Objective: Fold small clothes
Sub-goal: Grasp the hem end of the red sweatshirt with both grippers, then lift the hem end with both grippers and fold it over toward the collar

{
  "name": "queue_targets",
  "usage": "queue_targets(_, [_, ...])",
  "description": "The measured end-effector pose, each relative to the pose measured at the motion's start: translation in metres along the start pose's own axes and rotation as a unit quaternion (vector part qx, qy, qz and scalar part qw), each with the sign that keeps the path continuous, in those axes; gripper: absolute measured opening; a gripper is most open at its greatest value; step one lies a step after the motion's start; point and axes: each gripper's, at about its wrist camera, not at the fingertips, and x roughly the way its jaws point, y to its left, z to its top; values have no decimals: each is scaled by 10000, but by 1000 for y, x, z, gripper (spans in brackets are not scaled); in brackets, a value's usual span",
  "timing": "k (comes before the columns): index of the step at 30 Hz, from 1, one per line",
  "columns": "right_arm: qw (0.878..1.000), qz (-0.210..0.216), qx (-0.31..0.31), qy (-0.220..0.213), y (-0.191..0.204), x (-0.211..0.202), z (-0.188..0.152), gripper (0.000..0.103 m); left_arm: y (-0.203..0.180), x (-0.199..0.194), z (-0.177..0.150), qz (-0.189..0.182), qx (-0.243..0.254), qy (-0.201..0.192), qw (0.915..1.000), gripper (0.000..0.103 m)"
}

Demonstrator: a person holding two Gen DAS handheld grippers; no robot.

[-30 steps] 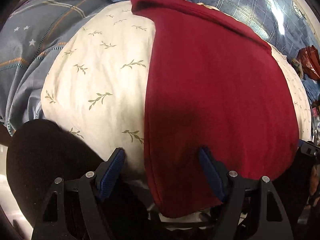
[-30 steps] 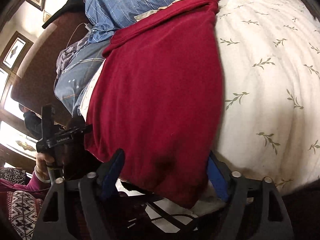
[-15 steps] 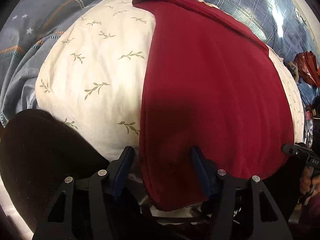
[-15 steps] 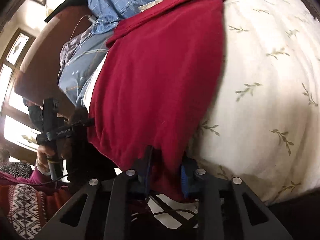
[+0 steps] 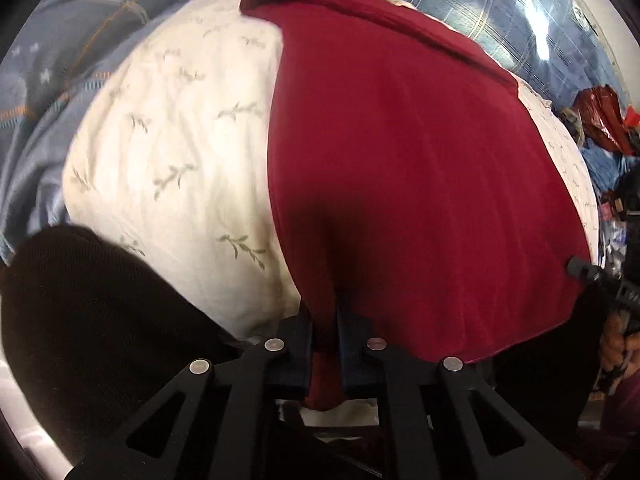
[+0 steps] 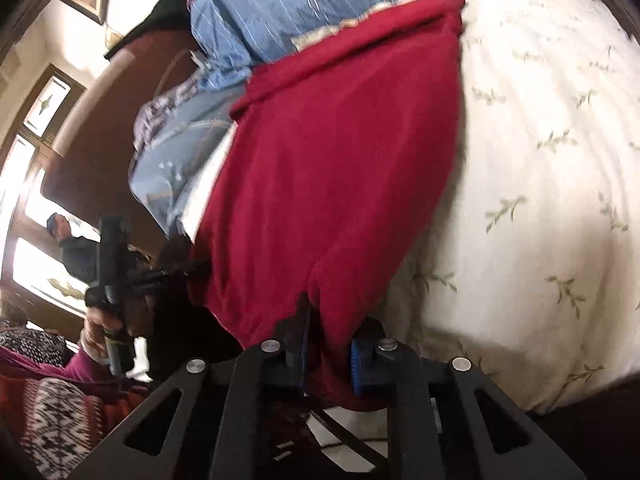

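Observation:
A dark red garment lies spread flat on a cream pillow with a leaf print. My left gripper is shut on the garment's near edge at its left corner. In the right wrist view the same red garment lies on the cream pillow, and my right gripper is shut on its near edge at the other corner. The cloth bunches between both pairs of blue pads. The left gripper's handle shows at the left of the right wrist view.
Blue plaid bedding lies behind the pillow, and a grey-blue starred sheet to the left. A black cloth sits at the near left. Red bags and clutter are at the far right. A wooden headboard and windows are at left.
Both grippers went from open around the garment's near edge to shut on it. The right closed first, then the left. The near edge is now pinched and slightly gathered.

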Motion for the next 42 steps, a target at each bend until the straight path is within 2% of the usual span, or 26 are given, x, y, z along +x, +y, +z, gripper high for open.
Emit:
queue_targets(3, [9997, 98, 2, -235, 5, -10, 6, 15, -3, -10, 3, -74, 29, -147, 9999, 7])
queue_targets(9, [9964, 233, 133, -801, 5, -30, 23, 14, 3, -45, 13, -245, -37, -753, 9969, 7])
queue_targets(13, [9913, 375, 372, -1206, 3, -38, 34, 14, 0, -68, 18, -94, 52, -1279, 9917, 7])
queue_targets(21, [9860, 345, 254, -1611, 15, -52, 52, 14, -5, -96, 10, 46, 117, -1881, 9821, 7])
queue_targets(28, [9828, 152, -13, -1839, 29, -62, 83, 14, -8, -111, 19, 168, 2, -2273, 9737, 7])
queue_targets(34, [9806, -35, -136, -1958, 32, -58, 111, 14, -13, -102, 51, 296, -4, -2378, 9709, 7])
queue_targets(38, [9795, -141, -96, -2006, 27, -50, 141, 14, -16, -87, 87, 375, -45, -2373, 9707, 7])
queue_targets(42, [9785, -290, 2, -2044, 15, -33, 178, 14, -15, -61, 136, 423, -258, -2343, 9709, 7])
